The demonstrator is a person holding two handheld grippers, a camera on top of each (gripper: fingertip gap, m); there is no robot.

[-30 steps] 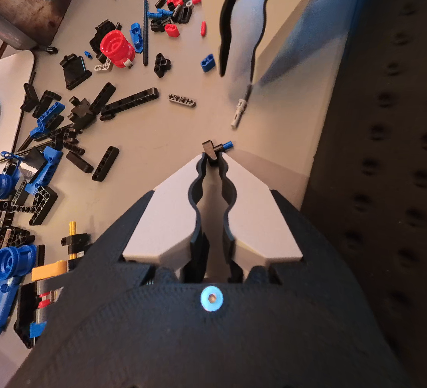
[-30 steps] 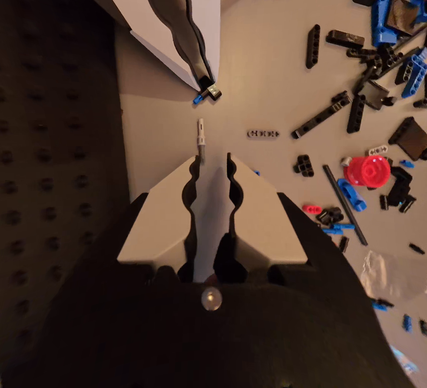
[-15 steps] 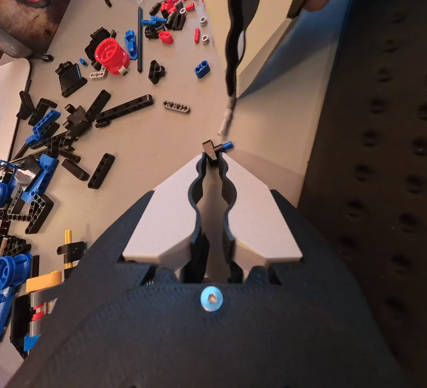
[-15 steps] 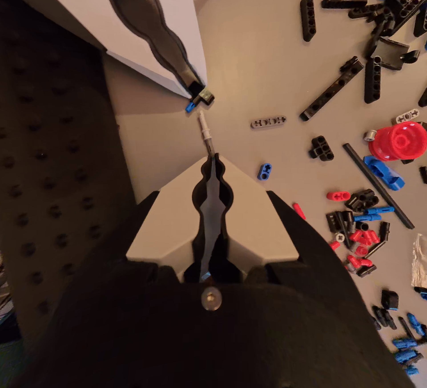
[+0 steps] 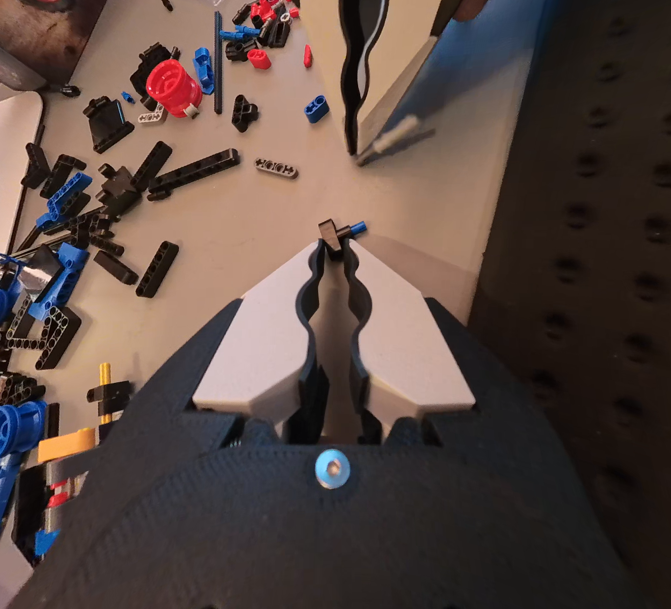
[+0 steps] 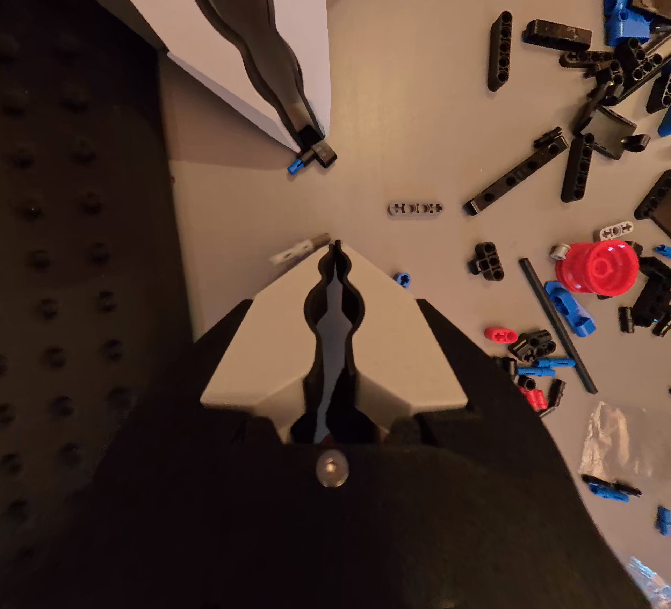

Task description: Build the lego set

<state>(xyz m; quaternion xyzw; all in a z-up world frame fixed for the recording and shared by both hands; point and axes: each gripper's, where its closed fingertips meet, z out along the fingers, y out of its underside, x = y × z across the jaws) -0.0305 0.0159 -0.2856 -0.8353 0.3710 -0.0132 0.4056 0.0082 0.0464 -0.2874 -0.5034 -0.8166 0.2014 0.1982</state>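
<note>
Your left gripper (image 5: 333,246) has its jaws clamped on a small black connector (image 5: 330,233) with a blue pin (image 5: 357,227) sticking out of its side, held just above the bench (image 5: 232,228) near its edge. Your right gripper (image 6: 336,250) has its jaws pressed together on the dark end of a pale grey pin (image 6: 299,249); the pin juts out sideways and is blurred. Loose black, blue and red pieces lie scattered across the bench, among them a red wheel hub (image 6: 601,268) and a flat grey link (image 6: 415,208).
</note>
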